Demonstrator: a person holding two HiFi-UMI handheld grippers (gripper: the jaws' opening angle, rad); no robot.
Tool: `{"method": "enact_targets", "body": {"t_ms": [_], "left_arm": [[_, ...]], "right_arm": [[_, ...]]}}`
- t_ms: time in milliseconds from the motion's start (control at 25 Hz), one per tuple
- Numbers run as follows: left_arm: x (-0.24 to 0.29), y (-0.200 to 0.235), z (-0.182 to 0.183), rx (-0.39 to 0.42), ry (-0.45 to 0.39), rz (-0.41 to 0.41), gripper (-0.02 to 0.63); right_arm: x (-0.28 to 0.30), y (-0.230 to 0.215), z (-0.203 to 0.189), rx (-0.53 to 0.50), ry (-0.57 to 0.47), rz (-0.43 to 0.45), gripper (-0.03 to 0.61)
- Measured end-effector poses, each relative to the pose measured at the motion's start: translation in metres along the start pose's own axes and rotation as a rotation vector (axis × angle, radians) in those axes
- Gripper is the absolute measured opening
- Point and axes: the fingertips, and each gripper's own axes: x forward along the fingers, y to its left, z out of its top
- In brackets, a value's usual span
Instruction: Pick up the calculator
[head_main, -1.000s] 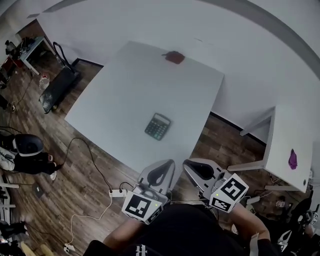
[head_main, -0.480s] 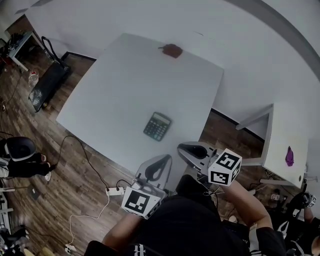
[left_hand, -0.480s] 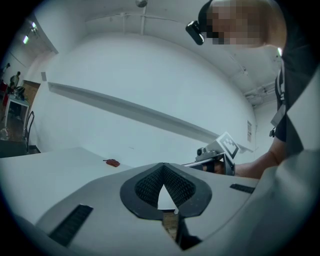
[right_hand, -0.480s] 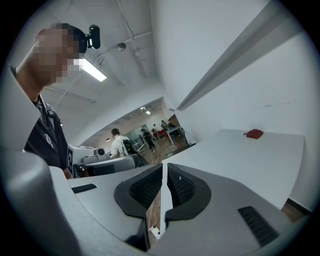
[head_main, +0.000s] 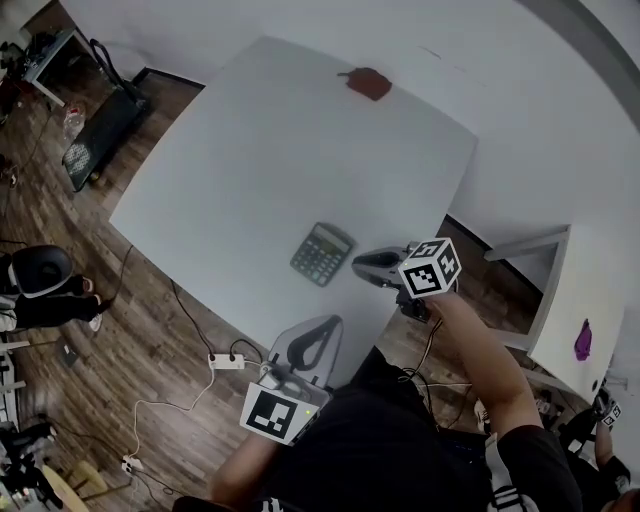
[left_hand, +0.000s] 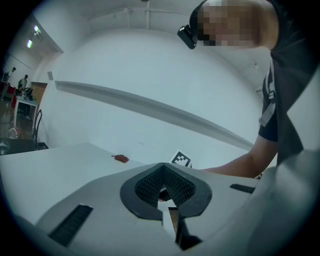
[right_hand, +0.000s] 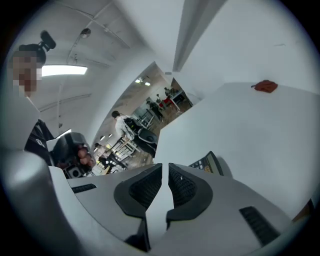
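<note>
Two grippers, one on the move: within a second the right gripper (head_main: 362, 266) had swung out from beside its partner to hang just right of the calculator (head_main: 322, 253), which lay flat near the table's (head_main: 250, 140) lower edge, centre frame. Forearm outstretched, its jaws stood all but together on nothing. The left gripper (head_main: 318, 330), jaws together and empty, waited low at the table's edge. The grasp, I judged, remained ahead.
</note>
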Motion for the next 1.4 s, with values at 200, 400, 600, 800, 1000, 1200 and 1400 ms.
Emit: {"method": "enact_targets", "body": {"t_ms": [200,400,600,800,1000,1200,1400], "left_arm": [[0.012,0.016,-0.011,-0.032,0.052,0.088,0.006],[0.016,0.03,-0.021,-0.059,0.084,0.175,0.006],[0.008,0.048,-0.024,-0.086,0.082,0.253,0.006],[0.005,0.059,-0.023,-0.103,0.081,0.293,0.006],[0.002,0.067,-0.026,-0.116,0.081,0.319,0.006],[-0.005,0.072,-0.028,-0.129,0.062,0.33,0.006],[-0.005,0.074,-0.025,-0.123,0.063,0.322,0.006]], "right_arm": [[0.037,-0.076,-0.014,0.068,0.208,0.026,0.072],[0.069,-0.129,-0.021,0.092,0.37,0.026,0.1],[0.099,-0.139,-0.029,0.071,0.52,0.079,0.103],[0.12,-0.144,-0.036,0.054,0.599,0.101,0.103],[0.129,-0.15,-0.05,0.062,0.654,0.107,0.101],[0.134,-0.142,-0.051,0.112,0.647,0.161,0.058],[0.132,-0.141,-0.05,0.123,0.617,0.173,0.052]]}}
